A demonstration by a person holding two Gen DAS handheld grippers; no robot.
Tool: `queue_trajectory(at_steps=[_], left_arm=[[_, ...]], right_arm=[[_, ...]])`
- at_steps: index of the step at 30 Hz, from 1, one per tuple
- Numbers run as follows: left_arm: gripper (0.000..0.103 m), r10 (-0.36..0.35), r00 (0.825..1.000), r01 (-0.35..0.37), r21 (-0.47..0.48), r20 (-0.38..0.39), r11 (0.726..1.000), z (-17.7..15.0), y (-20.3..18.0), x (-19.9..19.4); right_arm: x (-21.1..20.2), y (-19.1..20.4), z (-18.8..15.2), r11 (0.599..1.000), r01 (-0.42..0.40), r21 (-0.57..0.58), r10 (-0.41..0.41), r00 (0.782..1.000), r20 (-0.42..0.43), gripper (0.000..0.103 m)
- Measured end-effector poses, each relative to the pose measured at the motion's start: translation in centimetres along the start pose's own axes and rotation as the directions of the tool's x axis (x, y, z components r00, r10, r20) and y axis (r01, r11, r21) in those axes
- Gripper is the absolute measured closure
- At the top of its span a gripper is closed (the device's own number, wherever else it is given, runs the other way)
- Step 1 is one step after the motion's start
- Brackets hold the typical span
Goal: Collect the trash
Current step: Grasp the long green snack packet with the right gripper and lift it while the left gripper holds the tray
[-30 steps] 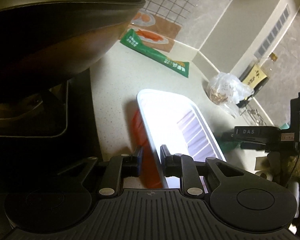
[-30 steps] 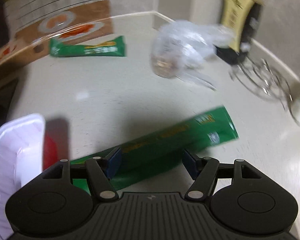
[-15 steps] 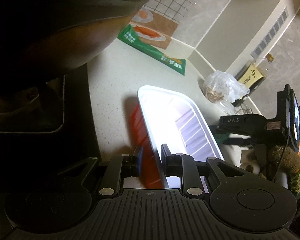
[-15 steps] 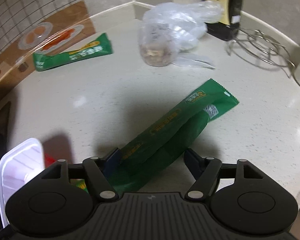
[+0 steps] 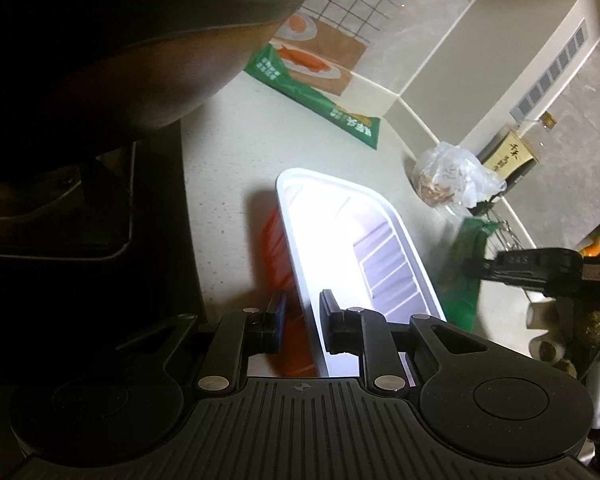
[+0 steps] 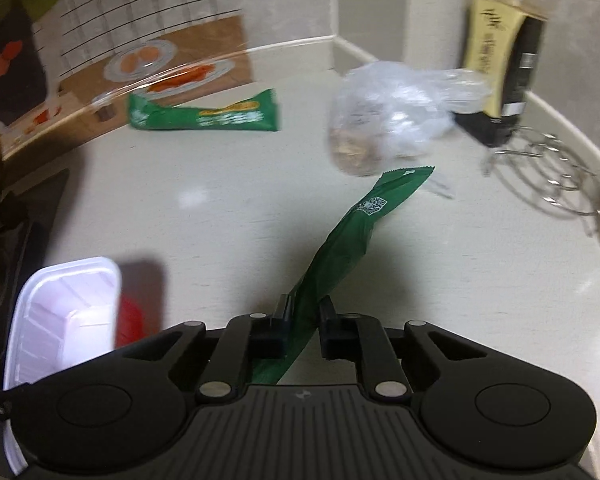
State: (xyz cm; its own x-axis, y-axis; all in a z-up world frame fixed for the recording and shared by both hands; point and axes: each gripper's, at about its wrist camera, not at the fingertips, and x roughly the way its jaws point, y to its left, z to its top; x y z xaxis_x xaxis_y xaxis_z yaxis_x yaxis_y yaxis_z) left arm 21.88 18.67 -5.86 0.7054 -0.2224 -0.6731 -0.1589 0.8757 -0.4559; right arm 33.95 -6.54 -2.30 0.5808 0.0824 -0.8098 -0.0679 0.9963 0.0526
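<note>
Lifted: one of two green wrappers point(image 6: 340, 248)

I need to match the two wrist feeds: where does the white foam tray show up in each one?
Left wrist view: the white foam tray runs up the centre, its near rim clamped in the left gripper.
Right wrist view: the tray is at the lower left edge, partly cut off.
Shared landmark: the clear plastic bag near the counter's back corner.

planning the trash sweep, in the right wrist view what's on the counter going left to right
white tray → far green wrapper → held green wrapper in the right gripper → clear plastic bag → dark bottle → wire rack
</note>
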Motion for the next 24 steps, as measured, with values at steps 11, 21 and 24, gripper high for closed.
queue_trajectory(at_steps=[11,21,24], left_arm=[[0.083,-0.017,1.0,0.017,0.002,-0.017,1.0,-0.1,-0.6,0.6],[0.084,-0.04,0.999,0.04,0.004,-0.014,0.999,0.3,-0.8,0.7],[0.084,-0.032,0.999,0.033,0.003,-0.02,0.999,0.4,-0.7,0.8]], right_arm=[[-2.3,-2.9,0.0,0.992,0.1,-0.082,-0.09,0.99,0.109,0.096],[-5.4,-2.9,2.3,0.995,0.02,-0.099,-0.001,0.981,0.192,0.099],[-5.1,-1.9,2.3,0.982,-0.122,-0.142,0.146,0.973,0.18,0.099]])
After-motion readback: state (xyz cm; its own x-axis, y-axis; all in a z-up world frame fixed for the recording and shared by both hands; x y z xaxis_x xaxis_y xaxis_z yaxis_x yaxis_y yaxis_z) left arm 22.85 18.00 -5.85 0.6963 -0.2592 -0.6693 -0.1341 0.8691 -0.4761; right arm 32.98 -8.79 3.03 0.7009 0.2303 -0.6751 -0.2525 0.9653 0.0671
